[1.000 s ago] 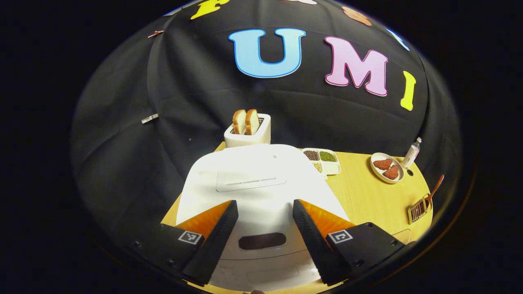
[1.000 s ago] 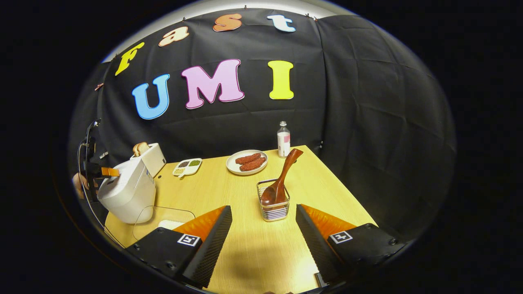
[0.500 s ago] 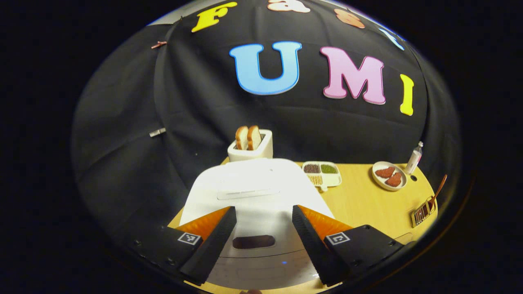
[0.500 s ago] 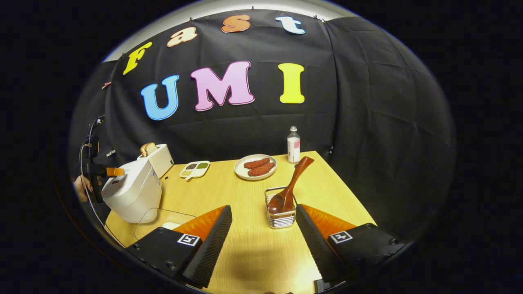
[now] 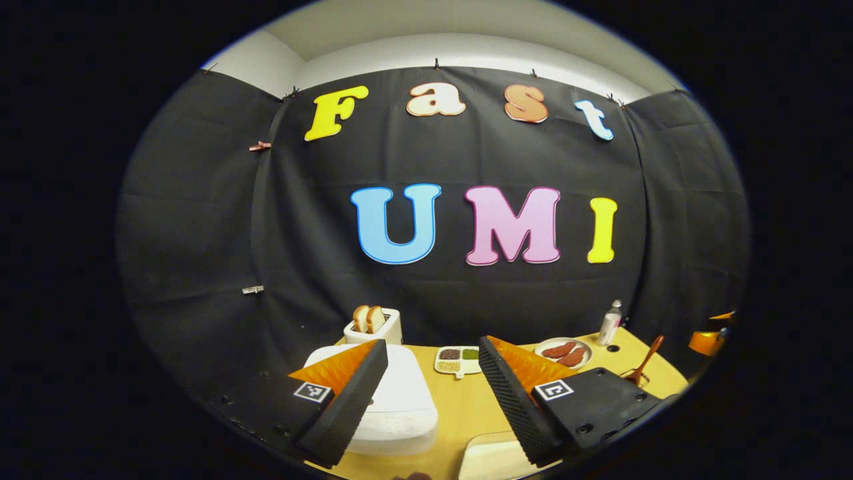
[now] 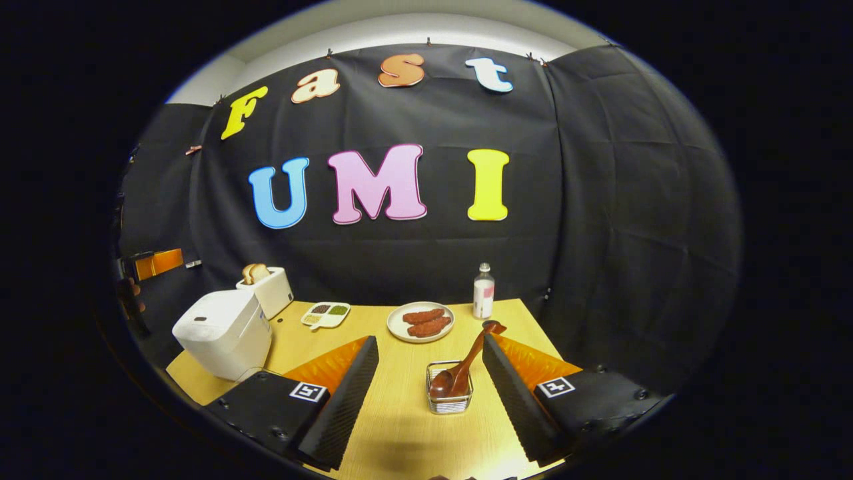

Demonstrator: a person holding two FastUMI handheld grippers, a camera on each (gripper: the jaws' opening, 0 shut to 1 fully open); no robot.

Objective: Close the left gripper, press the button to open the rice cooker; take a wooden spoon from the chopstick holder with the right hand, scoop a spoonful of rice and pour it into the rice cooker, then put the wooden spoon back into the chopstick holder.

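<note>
Both grippers, fingers spread, have pulled back from the shut rice cooker, lower left; button unpressed.

My white boxy rice cooker sits shut at nine o'clock; my brown wooden spoon leans in the wire chopstick holder.

- A staged recording booth: black cloth wall clipped up below a plain ceiling.
- Kitchen props on one wooden table: rice cooker, toaster, plate of food.
</note>
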